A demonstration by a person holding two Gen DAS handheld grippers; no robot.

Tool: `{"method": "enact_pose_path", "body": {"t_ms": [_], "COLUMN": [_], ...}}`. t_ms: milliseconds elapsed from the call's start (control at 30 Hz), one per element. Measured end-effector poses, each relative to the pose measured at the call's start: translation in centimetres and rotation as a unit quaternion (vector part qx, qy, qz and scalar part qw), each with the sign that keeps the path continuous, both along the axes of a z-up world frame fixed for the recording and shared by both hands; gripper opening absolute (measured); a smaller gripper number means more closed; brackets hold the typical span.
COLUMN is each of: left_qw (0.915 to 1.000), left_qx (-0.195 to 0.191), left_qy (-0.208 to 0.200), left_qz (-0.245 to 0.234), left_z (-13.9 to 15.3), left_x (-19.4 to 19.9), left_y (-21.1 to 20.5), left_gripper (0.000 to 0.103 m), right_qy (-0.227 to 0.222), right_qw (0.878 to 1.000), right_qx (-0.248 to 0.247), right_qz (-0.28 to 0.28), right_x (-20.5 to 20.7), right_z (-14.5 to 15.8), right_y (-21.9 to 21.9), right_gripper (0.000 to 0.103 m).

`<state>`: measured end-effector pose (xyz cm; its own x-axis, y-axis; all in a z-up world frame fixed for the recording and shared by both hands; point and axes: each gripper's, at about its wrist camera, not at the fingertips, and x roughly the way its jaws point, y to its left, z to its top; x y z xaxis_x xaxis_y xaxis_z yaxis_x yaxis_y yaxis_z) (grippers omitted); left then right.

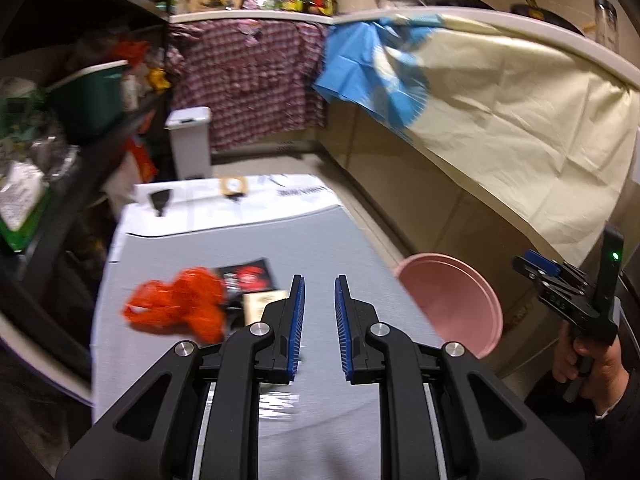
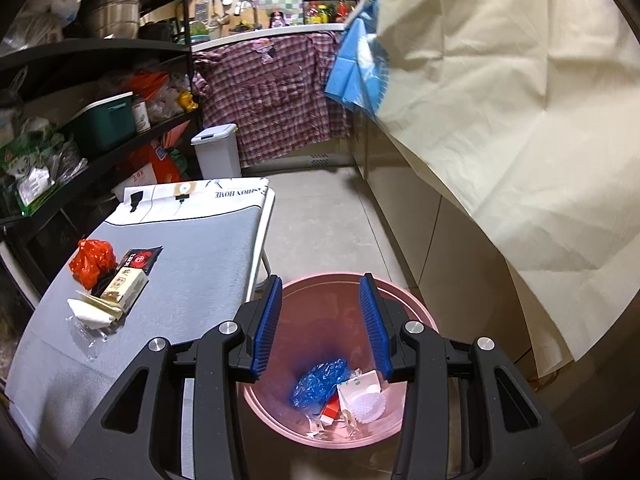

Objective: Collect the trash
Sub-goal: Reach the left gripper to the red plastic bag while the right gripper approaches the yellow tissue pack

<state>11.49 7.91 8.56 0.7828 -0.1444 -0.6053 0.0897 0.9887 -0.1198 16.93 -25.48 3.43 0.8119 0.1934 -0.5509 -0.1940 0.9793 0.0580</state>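
our left tool [image 1: 319, 320] stands narrow with nothing between its blue pads, and it hangs above the grey worktop [image 1: 248, 248], pointing down along its length. our right tool [image 2: 320, 324] stands wider, also empty, right over the pink bin [image 2: 416, 312], which sits on the floor just beside the worktop's right edge. in the bin we see a blue crinkled wrapper [image 2: 320, 380], white paper bits and a small red piece, so part of the trash is already in.

what remains lies in one cluster on the worktop: an orange plastic bag [image 1: 176, 308], a black packet with red print [image 1: 250, 276], a cream carton [image 2: 124, 288] and a white folded paper [image 2: 92, 312]. in the left view this cluster sits at centre left, just left of the left tool's tip and touching the picture edge of its left finger. in the right view it sits at middle left, well apart from the right tool.

we judge the left tool the nearer one for the next pick. the carton's long axis runs slantwise, from lower left to upper right in the right view, so the pads should close across its short side. the bin then lies to the right of the cluster.
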Motion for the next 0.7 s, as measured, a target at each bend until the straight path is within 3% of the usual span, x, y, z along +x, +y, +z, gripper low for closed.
{"method": "enact_pose_path", "body": {"t_ms": [300, 433, 700], "left_qw": [0.9977, 0.9947, 0.9926], "left_qx": [-0.031, -0.058, -0.057], "left_qy": [-0.002, 0.015, 0.021], "left_qz": [0.061, 0.084, 0.105], "left_z": [-1.3, -3.0, -4.3], "left_x": [0.0, 0.5, 1.7], "left_y": [6.7, 8.8, 10.6], "left_gripper": [0.016, 0.016, 0.016], "right_qy": [-0.025, -0.016, 0.007], "right_qw": [1.000, 0.999, 0.996], "right_qx": [0.016, 0.035, 0.058], "right_qz": [0.006, 0.022, 0.062], "right_x": [-1.3, -1.4, -0.5], "right_z": [1.7, 1.2, -1.0], "right_y": [3.8, 7.0, 14.9], "right_gripper": [0.043, 0.043, 0.043]}}
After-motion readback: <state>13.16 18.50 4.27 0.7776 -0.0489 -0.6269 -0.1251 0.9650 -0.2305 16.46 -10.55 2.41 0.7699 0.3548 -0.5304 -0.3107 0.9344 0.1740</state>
